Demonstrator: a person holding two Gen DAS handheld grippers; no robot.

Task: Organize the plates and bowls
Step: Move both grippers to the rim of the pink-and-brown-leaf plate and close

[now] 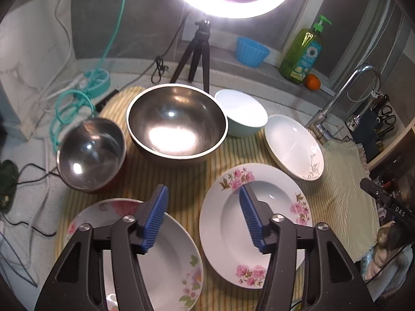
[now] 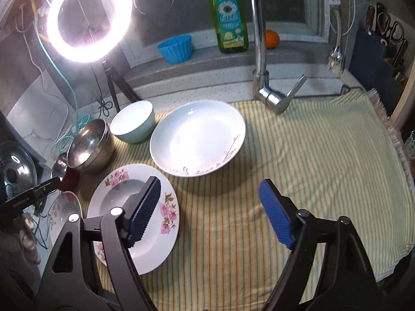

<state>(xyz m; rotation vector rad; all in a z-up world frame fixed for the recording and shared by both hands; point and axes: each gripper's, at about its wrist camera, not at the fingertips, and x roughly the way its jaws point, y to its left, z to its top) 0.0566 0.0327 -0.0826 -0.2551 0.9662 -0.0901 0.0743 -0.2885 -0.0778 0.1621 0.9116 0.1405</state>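
Note:
On a striped cloth [image 1: 186,181] lie two pink-flowered plates, one to the left [image 1: 176,259] and one to the right [image 1: 282,204]. My left gripper [image 1: 202,194] hangs open above the gap between them, its right finger over the right plate. Behind stand a large steel bowl [image 1: 176,124], a small steel bowl [image 1: 90,153], a pale bowl [image 1: 241,111] and a white twig-patterned plate [image 1: 293,145]. My right gripper [image 2: 210,184] is open over bare cloth, its left finger above the flowered plate [image 2: 114,191], in front of the white plate [image 2: 197,137].
A ring light [image 2: 88,18] on a tripod [image 1: 194,57] stands behind the bowls. The faucet [image 2: 259,39] rises at the cloth's far edge. Soap bottle [image 2: 228,18], blue cup [image 2: 176,49] and orange [image 2: 272,39] sit on the ledge. Cables [image 1: 75,103] lie left.

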